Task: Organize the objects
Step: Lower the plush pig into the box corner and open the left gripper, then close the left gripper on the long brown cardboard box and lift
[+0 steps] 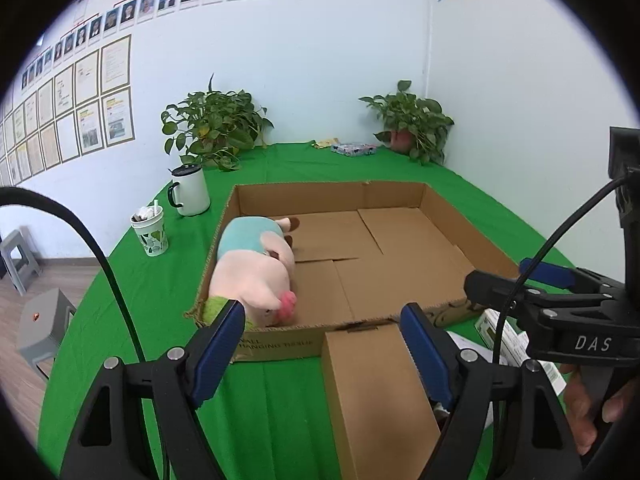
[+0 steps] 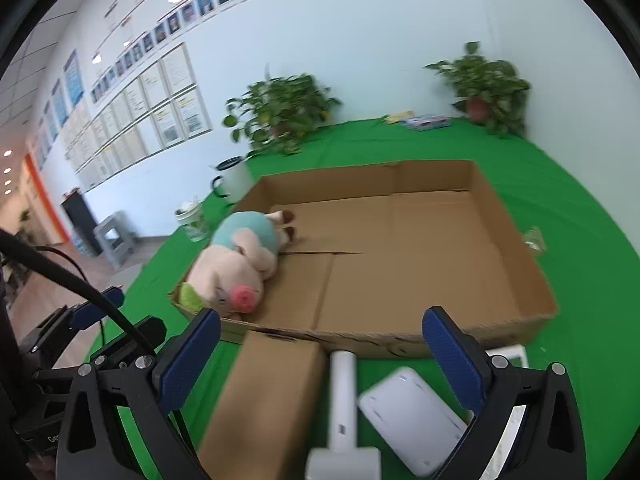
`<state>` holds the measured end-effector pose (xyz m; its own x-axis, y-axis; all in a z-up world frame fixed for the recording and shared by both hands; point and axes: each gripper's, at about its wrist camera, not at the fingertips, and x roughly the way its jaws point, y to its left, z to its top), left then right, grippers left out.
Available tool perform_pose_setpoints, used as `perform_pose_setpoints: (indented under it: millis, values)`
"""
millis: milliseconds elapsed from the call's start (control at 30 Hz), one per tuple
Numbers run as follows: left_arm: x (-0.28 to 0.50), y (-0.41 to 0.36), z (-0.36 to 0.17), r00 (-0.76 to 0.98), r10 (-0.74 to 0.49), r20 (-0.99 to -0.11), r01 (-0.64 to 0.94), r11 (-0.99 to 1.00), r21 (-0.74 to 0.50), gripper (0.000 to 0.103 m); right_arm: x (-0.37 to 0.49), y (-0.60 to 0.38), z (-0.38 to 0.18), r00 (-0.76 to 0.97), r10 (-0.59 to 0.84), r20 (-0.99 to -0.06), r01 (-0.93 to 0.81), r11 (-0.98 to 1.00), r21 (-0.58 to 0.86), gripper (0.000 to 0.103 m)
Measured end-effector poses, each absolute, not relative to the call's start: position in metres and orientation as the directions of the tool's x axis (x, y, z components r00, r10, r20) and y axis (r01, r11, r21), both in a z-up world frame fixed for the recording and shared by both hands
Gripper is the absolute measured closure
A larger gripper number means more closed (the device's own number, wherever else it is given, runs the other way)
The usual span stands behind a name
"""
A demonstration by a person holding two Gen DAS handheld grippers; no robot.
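Left tongs (image 1: 322, 344) apart, empty, hovering over small box (image 1: 376, 392) on green bench (image 1: 160, 300), just in front of tray (image 1: 472, 216). Right tongs (image 2: 320, 356) apart too, empty, above white tube (image 2: 344, 392) and white pack (image 2: 412, 420). Plush pig (image 1: 252, 272) already lying in tray's left corner.

Small box: probably light, stiff cardboard, plain flat sides; best gripped across the narrow width, near the middle. Tube: smooth, round, likely to roll or slip; grip across the shaft. Pack: rounded and glossy, possibly slick; pinch by the long edges.
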<state>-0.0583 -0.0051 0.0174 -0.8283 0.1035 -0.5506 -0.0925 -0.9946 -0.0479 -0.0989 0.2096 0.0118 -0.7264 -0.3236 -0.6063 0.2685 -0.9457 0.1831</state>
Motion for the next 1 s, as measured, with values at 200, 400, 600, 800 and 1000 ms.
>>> perform_pose_setpoints:
  millis: [200, 400, 600, 800, 1000]
  values:
    - [-0.045, 0.003, 0.010, -0.832, 0.106, -0.544, -0.082, -0.994, -0.067, 0.023, -0.070, 0.230, -0.004, -0.743, -0.238, -0.626, 0.214, -0.970, 0.114, 0.003]
    - [-0.042, 0.004, 0.000, -0.816, 0.086, -0.571, -0.068, -0.996, -0.053, 0.084, -0.064, 0.237, -0.018, -0.736, -0.219, -0.641, 0.204, -0.974, 0.099, 0.059]
    - [-0.036, 0.006, -0.003, -0.829, 0.088, -0.552, -0.072, -0.996, -0.051, 0.097, -0.061, 0.241, -0.030, -0.734, -0.192, -0.651, 0.188, -0.979, 0.077, 0.080]
    - [-0.033, 0.006, -0.001, -0.848, 0.103, -0.520, -0.071, -0.994, -0.082, 0.018, -0.061, 0.249, -0.033, -0.742, -0.159, -0.651, 0.131, -0.987, 0.091, 0.010]
    - [-0.036, 0.010, -0.005, -0.821, 0.143, -0.553, -0.095, -0.989, -0.114, 0.018, -0.060, 0.245, -0.045, -0.715, -0.135, -0.686, 0.143, -0.989, 0.047, 0.010]
